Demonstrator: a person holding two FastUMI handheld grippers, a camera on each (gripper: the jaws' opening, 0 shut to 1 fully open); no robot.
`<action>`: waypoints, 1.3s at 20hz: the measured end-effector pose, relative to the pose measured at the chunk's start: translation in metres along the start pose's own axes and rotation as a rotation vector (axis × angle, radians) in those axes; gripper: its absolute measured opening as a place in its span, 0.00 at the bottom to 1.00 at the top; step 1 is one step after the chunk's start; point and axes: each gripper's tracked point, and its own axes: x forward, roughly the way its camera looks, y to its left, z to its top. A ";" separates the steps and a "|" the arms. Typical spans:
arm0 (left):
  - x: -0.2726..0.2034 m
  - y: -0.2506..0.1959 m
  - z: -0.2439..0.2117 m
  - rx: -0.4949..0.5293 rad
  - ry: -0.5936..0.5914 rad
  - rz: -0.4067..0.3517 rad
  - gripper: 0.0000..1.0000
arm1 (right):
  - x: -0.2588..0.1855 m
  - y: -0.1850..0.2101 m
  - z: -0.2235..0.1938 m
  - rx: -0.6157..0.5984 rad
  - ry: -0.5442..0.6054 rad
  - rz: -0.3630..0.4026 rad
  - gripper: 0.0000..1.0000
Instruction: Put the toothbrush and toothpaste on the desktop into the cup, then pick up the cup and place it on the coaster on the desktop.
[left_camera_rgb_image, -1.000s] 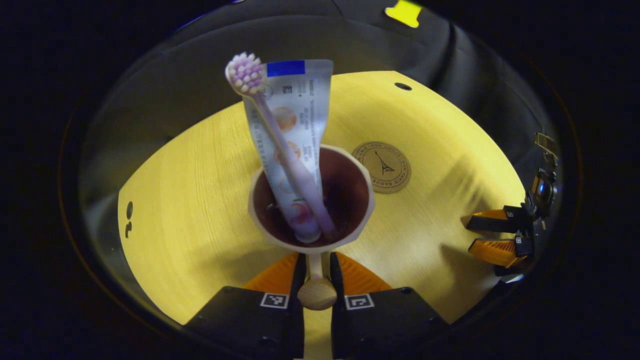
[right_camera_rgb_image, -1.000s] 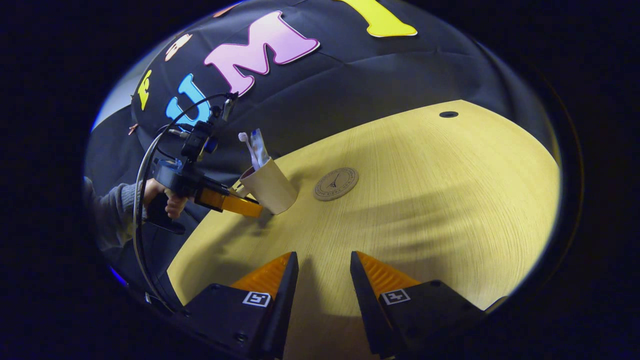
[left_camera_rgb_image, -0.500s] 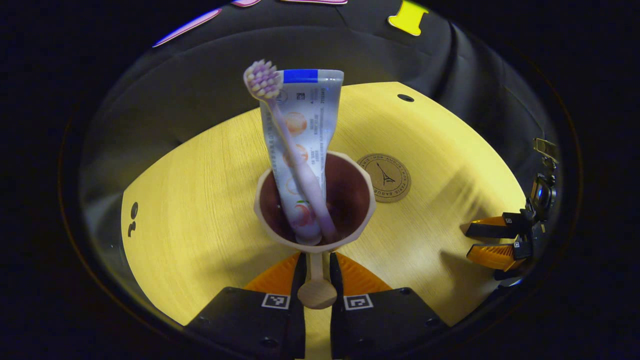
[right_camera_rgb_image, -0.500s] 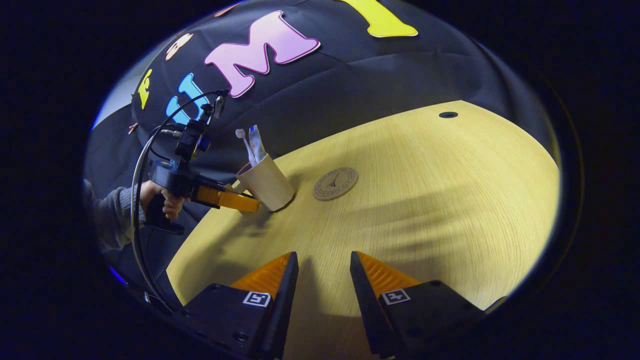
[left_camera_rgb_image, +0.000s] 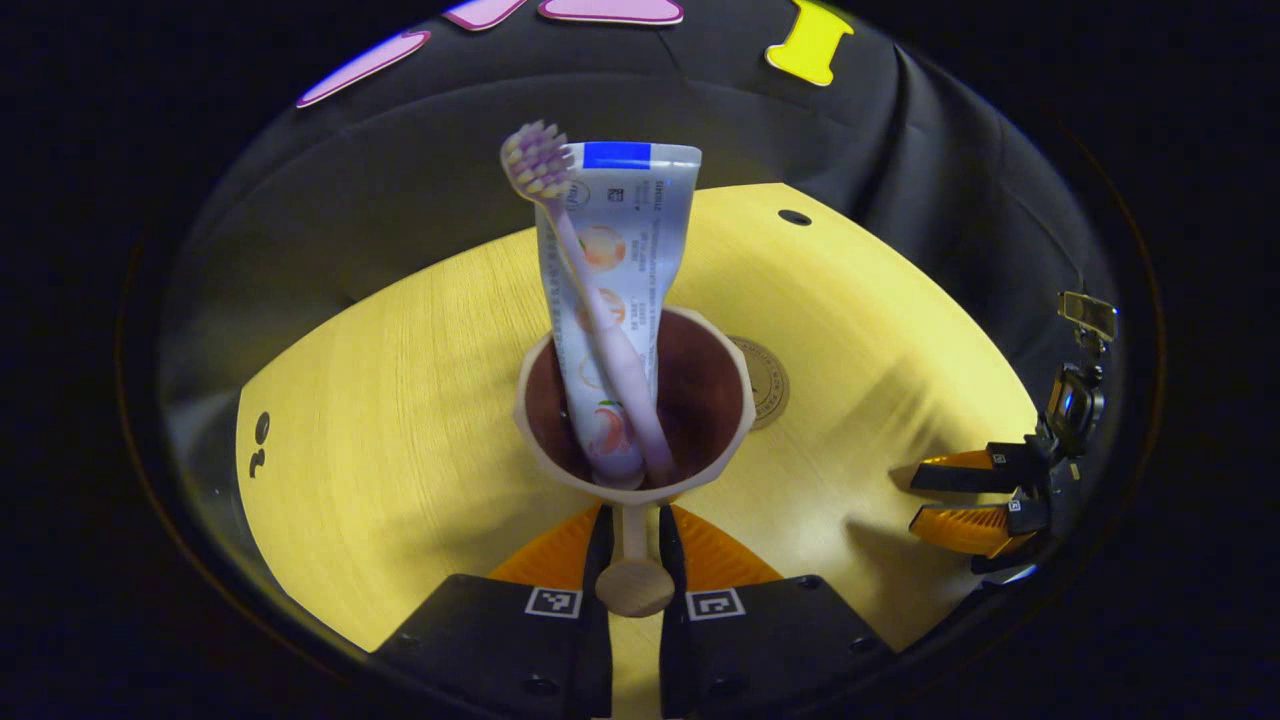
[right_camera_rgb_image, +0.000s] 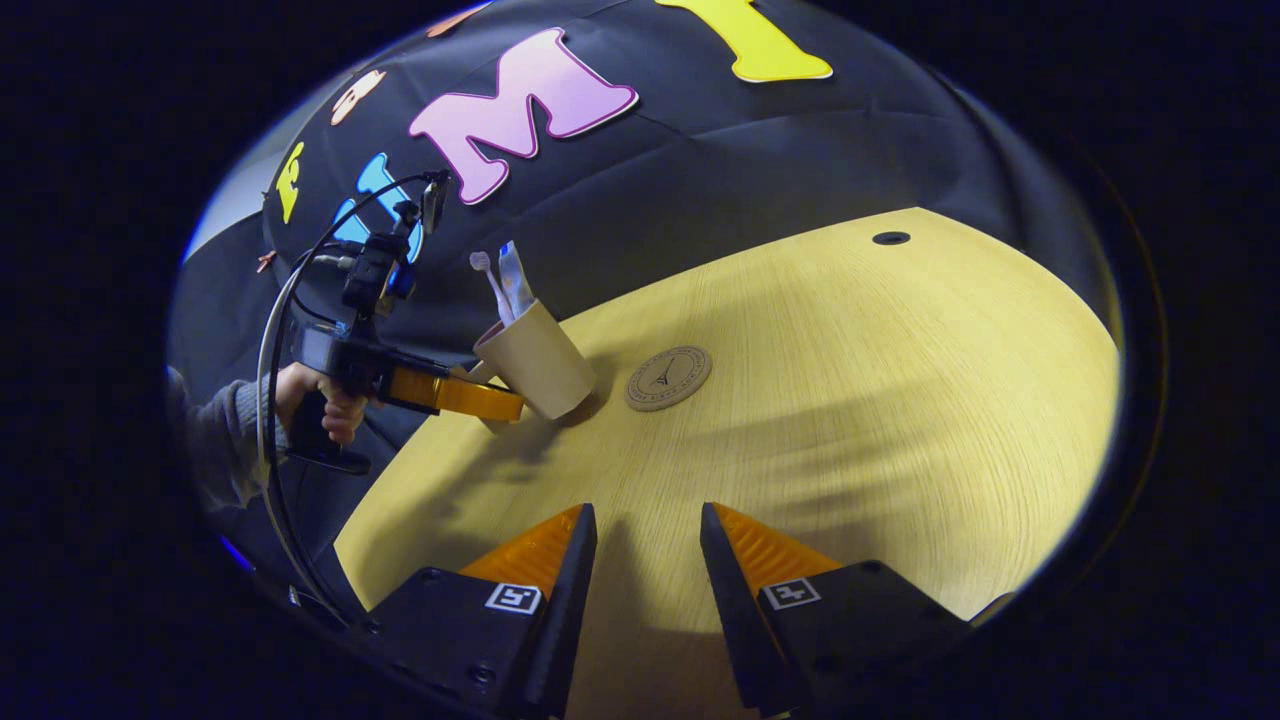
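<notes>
A beige cup (left_camera_rgb_image: 634, 470) with a dark inside hangs tilted just above the yellow table, left of the round cork coaster (right_camera_rgb_image: 668, 378). My left gripper (left_camera_rgb_image: 632, 520) is shut on the cup's handle (left_camera_rgb_image: 632, 585). A pink toothbrush (left_camera_rgb_image: 600, 320) and a white toothpaste tube (left_camera_rgb_image: 630, 230) stand in the cup. In the left gripper view the cup's rim covers most of the coaster (left_camera_rgb_image: 770, 383). The right gripper view shows the cup (right_camera_rgb_image: 540, 360) held by the left gripper (right_camera_rgb_image: 505, 408). My right gripper (right_camera_rgb_image: 648, 530) stands open over bare table, holding nothing.
The yellow wooden table (right_camera_rgb_image: 900, 400) has a small dark hole (right_camera_rgb_image: 890, 238) near its far edge. Black cloth wall rises behind it. A hand (right_camera_rgb_image: 325, 400) in a grey sleeve holds the left gripper off the table's left edge. The right gripper (left_camera_rgb_image: 918, 498) sits at the table's right edge.
The left gripper has carried the cup a little toward the coaster, which now slips partly behind the cup's rim. The right gripper has stayed open and nearly still.
</notes>
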 end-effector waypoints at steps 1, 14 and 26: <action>0.000 -0.001 0.004 0.003 -0.008 0.002 0.23 | 0.000 -0.001 -0.001 -0.001 0.001 -0.001 0.65; 0.017 -0.035 0.032 0.053 -0.034 -0.026 0.23 | -0.021 -0.022 0.012 0.016 -0.021 -0.020 0.64; 0.051 -0.052 0.041 0.074 0.001 -0.026 0.23 | -0.027 -0.048 0.017 0.059 -0.022 -0.035 0.65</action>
